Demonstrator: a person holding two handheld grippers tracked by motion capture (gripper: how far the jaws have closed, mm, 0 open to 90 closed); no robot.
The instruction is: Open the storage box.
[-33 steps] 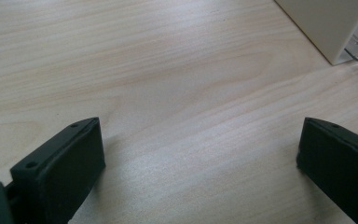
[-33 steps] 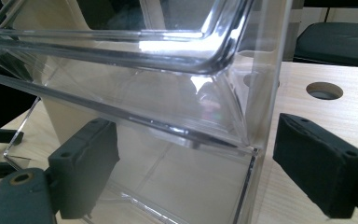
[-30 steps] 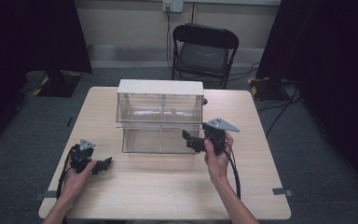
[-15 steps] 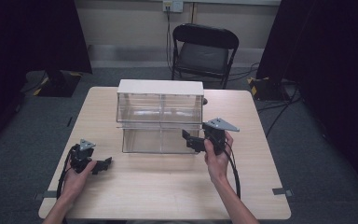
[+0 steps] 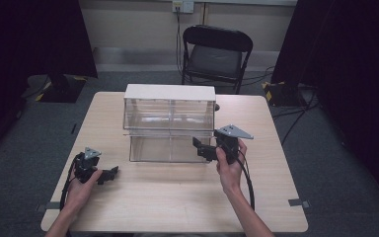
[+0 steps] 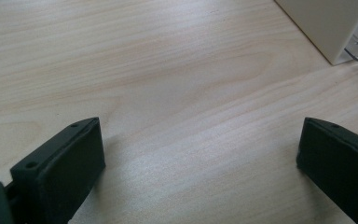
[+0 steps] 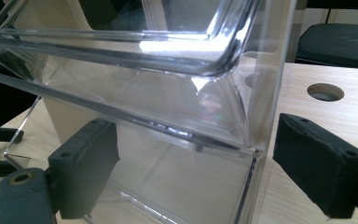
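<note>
Nothing has visibly moved since a second ago: both hands and the clear drawer unit [image 5: 169,123] sit where they were. That unit, with a white top and two rows of transparent drawers, stands on the tabletop [image 5: 177,197] directly ahead of the right gripper [image 5: 201,147] and well off to one side of the left gripper [image 5: 109,174].

In the right gripper view the fingers [image 7: 85,161] are spread wide, one to either side of the right front corner of the lower drawer [image 7: 135,182], not yet closed on anything. That drawer stands pulled out from the frame. The left gripper's fingers [image 6: 60,168] are also released, resting low over bare wood with nothing between them; a white corner of the unit shows beyond its far finger.

My judgement is that the drawer will handle as light, stiff and slick: thin clear plastic that gives little friction and may crack or flex under a hard pinch. The front wall near its corner, where the plastic is braced by the side wall, looks the best place to hold. Since the whole unit looks light enough to slide when a drawer is pushed or pulled, the free left gripper could steady the frame.
</note>
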